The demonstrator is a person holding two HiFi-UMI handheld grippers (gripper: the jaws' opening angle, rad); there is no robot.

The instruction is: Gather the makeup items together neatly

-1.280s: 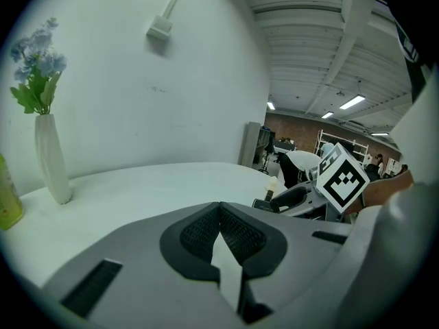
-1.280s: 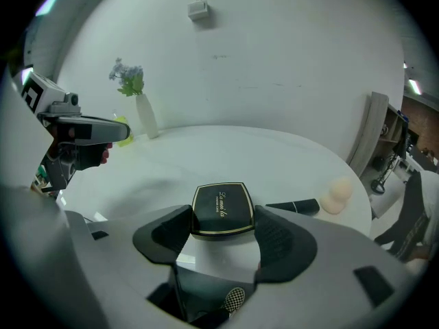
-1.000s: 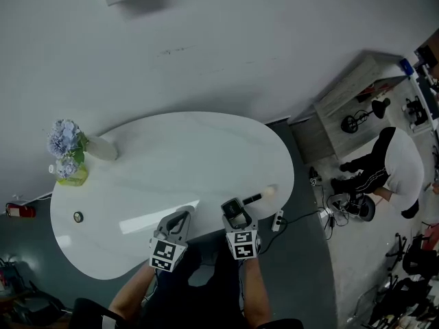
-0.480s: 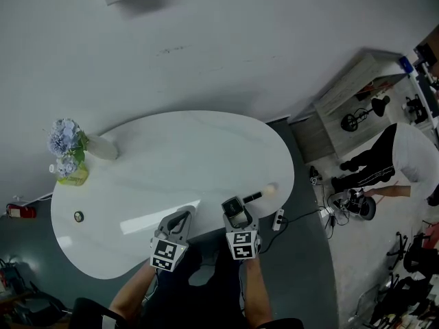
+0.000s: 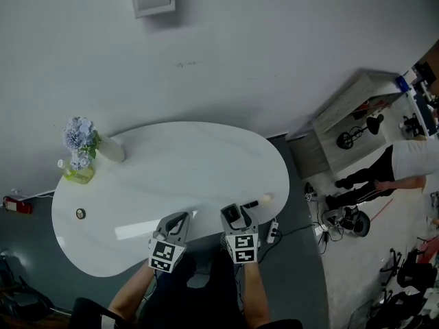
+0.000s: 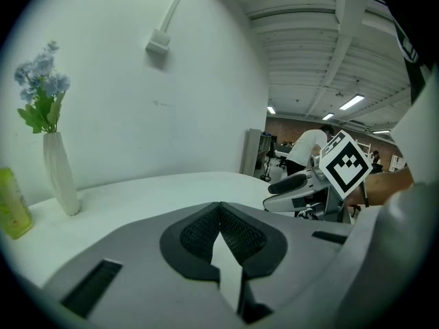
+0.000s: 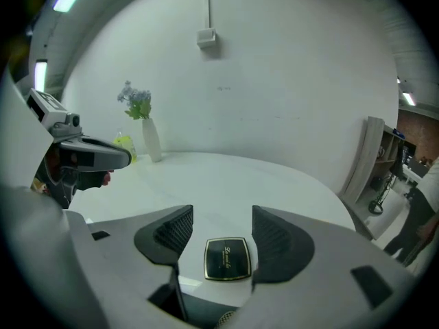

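- The right claw (image 7: 221,219) stands open, a jaw on either side of the black, gold-edged compact (image 7: 228,258); the compact lies flat on the tabletop (image 5: 178,163), well apart from the vase (image 5: 111,149), at the near rim; I judge the claw lined up for a pinch, not yet gripping.
- The left claw (image 6: 219,208) is closed on nothing; it hangs by the near rim, between vase and compact, seemingly in reserve.
- What looks like a brush (image 5: 256,200) lies just past the compact, even farther from the vase; a small round pot (image 5: 80,214) sits nearer the vase; a green bottle (image 5: 77,175) stands near it.
- Nothing blocks the way between these; the wide spread is the real hindrance.
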